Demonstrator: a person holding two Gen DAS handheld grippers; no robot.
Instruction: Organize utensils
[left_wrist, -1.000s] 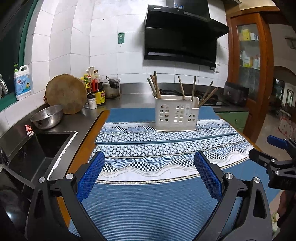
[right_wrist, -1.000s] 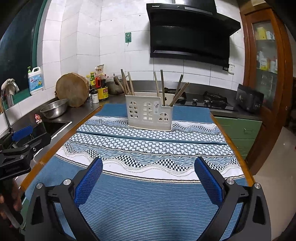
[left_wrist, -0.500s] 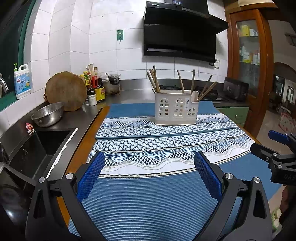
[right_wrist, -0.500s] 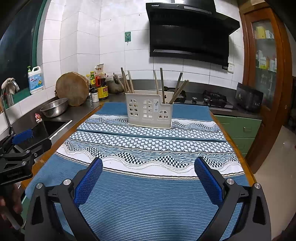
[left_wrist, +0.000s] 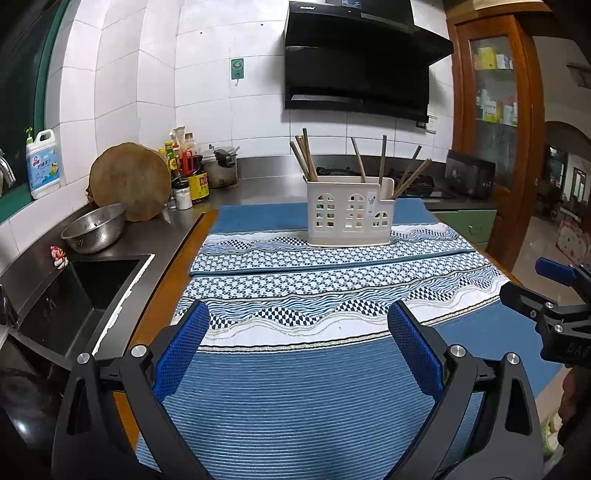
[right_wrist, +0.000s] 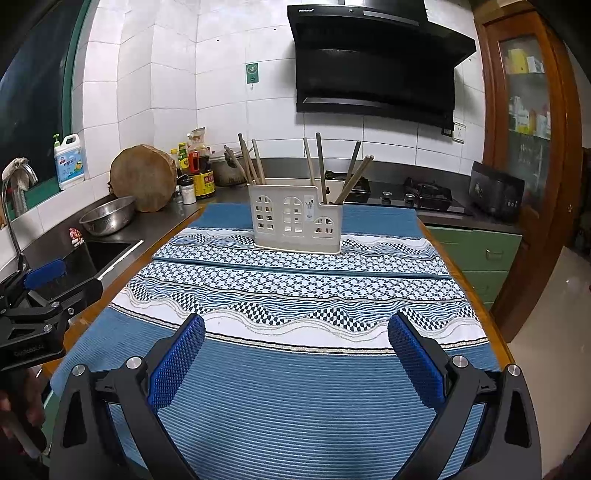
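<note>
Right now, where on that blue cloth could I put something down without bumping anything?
The blue patterned cloth is bare between the white plastic utensil holder and the two open grippers, left and right. It is crowded at the back left counter: round wooden chopping block, steel colander, sauce bottles.

We see even, fairly bright indoor light, soft glare on the white wall tiles (left_wrist: 155, 92), sharp focus throughout, and strong fisheye bending with dark corners.

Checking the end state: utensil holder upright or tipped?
Upright. The utensil holder sits flat on the patterned cloth, chopsticks sticking up.
</note>
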